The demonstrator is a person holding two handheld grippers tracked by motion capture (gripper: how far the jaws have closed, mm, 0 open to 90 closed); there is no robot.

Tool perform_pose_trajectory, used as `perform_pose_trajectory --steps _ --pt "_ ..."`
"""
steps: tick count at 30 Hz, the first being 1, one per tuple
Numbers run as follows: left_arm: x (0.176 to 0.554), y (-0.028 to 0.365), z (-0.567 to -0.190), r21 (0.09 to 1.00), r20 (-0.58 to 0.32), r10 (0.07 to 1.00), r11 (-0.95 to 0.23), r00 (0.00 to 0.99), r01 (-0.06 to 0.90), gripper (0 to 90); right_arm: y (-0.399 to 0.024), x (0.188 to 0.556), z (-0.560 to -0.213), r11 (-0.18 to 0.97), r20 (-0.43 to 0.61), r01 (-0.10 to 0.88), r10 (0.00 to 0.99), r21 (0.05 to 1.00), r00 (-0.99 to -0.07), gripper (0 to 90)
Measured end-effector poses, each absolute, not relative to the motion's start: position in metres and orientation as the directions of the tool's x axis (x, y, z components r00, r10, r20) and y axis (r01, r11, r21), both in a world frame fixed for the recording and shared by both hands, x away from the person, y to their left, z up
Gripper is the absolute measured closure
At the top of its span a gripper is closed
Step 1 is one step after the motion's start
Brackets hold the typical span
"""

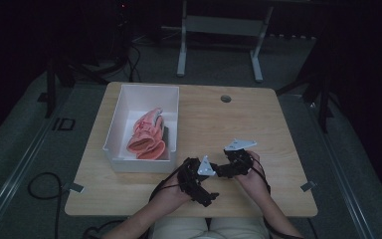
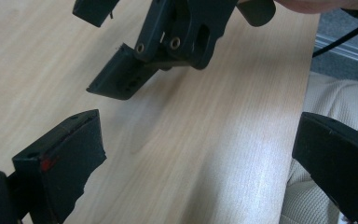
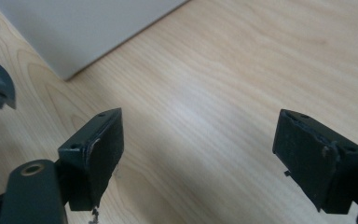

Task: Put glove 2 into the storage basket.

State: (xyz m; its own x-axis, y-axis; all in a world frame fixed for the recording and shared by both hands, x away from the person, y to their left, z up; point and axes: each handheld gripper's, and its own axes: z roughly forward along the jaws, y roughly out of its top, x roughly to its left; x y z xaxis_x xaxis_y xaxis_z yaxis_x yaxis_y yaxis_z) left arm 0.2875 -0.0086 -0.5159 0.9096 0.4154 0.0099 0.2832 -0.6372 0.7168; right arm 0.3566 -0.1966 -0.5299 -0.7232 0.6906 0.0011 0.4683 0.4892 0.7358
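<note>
High view: wooden table (image 1: 258, 124) seen from above, dim room. White box (image 1: 115, 130) standing on the table's left half, holding a pink folded item (image 1: 148, 135), possibly gloves, resting against the box's right wall. Two hands entering from the bottom edge, each holding a black gripper, close together near the table's front edge, just right of the box's near corner. Left gripper (image 1: 206, 195) low over the wood, angled toward the person. Right gripper (image 1: 219, 169) just beside it, pointing left toward the box.

Left gripper view: jaws spread wide, nothing between them, bare wood below; right gripper's jaws hanging near at the top; pale trouser cloth (image 2: 326, 98) beyond the table edge.

Right gripper view: jaws likewise wide apart and empty over bare wood, box's white wall near at upper left.
</note>
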Motion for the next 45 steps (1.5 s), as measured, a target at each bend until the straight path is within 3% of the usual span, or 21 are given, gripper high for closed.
perform_pose_trajectory --steps 14,22,45 --pt "0.286 -0.012 -0.554 0.734 -0.015 0.383 -0.623 0.924 0.270 1.9 -0.206 0.351 -0.554 0.491 -0.021 0.454 0.695 0.743 -0.718 14.5" --pt "0.279 -0.013 -0.569 0.718 0.020 0.348 -0.657 0.937 0.228 1.8 -0.214 0.345 -0.564 0.472 -0.018 0.435 0.693 0.767 -0.720 14.1" --pt "0.275 -0.010 -0.571 0.740 0.037 0.356 -0.638 0.934 0.214 1.8 -0.218 0.345 -0.572 0.477 -0.038 0.438 0.708 0.762 -0.706 14.0"
